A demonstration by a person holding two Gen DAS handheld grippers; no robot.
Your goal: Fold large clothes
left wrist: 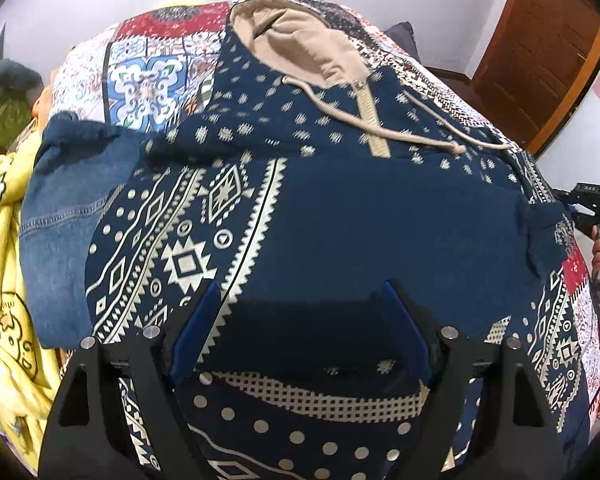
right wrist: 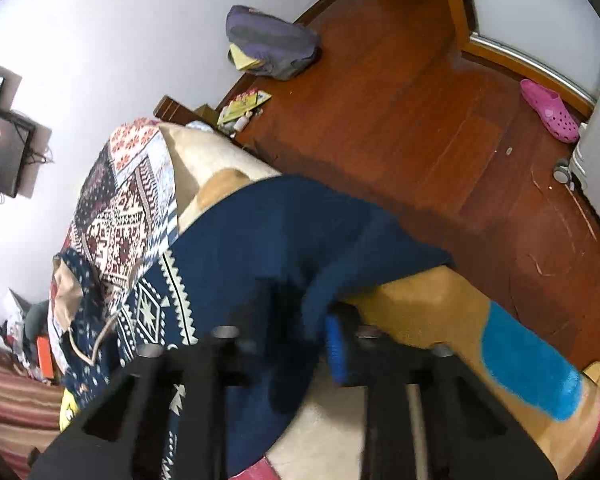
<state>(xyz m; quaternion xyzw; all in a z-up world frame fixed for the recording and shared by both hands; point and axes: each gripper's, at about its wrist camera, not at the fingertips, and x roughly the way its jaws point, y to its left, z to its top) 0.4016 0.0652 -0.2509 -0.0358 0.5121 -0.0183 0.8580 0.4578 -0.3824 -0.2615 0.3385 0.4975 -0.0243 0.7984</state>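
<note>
A navy hoodie (left wrist: 372, 216) with white tribal patterns, a beige hood lining and drawstrings lies spread face up on a patchwork bed cover (left wrist: 152, 68). My left gripper (left wrist: 300, 292) hovers open just over the hoodie's lower front, blue pads wide apart with nothing pinched between them. In the right wrist view the picture is blurred. The right gripper (right wrist: 316, 320) is at the bed's edge, shut on a bunched plain navy part of the hoodie (right wrist: 268, 232), with one blue pad (right wrist: 336, 352) showing against the cloth. The other pad is hidden by fabric.
A denim garment (left wrist: 60, 208) lies under the hoodie's left side, beside a yellow cartoon blanket (left wrist: 4, 280). A hand holding black gear (left wrist: 596, 208) shows at the right edge. Beyond the bed are a wooden floor (right wrist: 420, 120), a pink clog (right wrist: 548, 108) and a purple bag (right wrist: 268, 40).
</note>
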